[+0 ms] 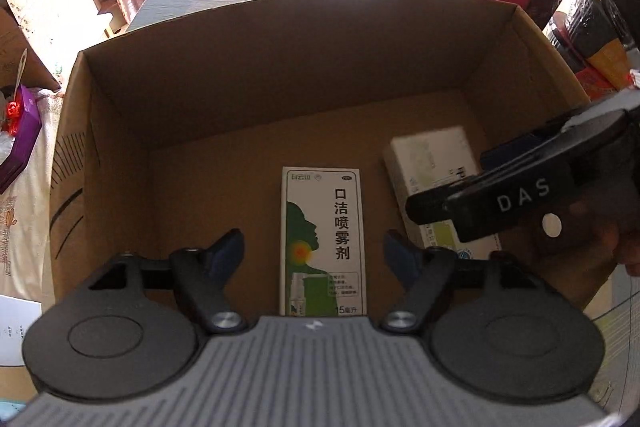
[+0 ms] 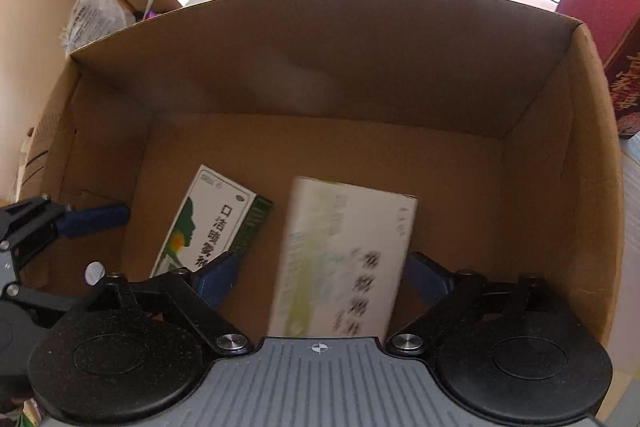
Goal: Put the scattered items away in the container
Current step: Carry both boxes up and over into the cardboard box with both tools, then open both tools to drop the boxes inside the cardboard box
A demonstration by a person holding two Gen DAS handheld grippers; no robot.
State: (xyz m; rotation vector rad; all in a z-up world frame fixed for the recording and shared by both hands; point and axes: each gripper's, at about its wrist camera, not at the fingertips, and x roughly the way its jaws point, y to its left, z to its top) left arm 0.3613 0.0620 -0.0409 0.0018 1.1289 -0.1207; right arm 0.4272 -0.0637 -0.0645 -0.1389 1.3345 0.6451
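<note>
Cardboard box (image 1: 120, 115) holds spray carton (image 1: 323, 241) and pale packet (image 2: 344, 259); both grippers (left (image 1: 314, 251), right (image 2: 320, 277)) gape empty; remaining items unseen.

Pale box (image 2: 340, 259) print blurred in my right view, its near end hidden behind my right gripper (image 1: 460, 203) in the left view

Open cardboard box (image 1: 120, 131), green-white spray carton (image 1: 323, 241), pale carton (image 1: 430, 163) flat inside

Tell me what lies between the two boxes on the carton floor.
Only a bare strip of cardboard floor separates the green spray box from the pale box; the right wrist view shows it best.
</note>
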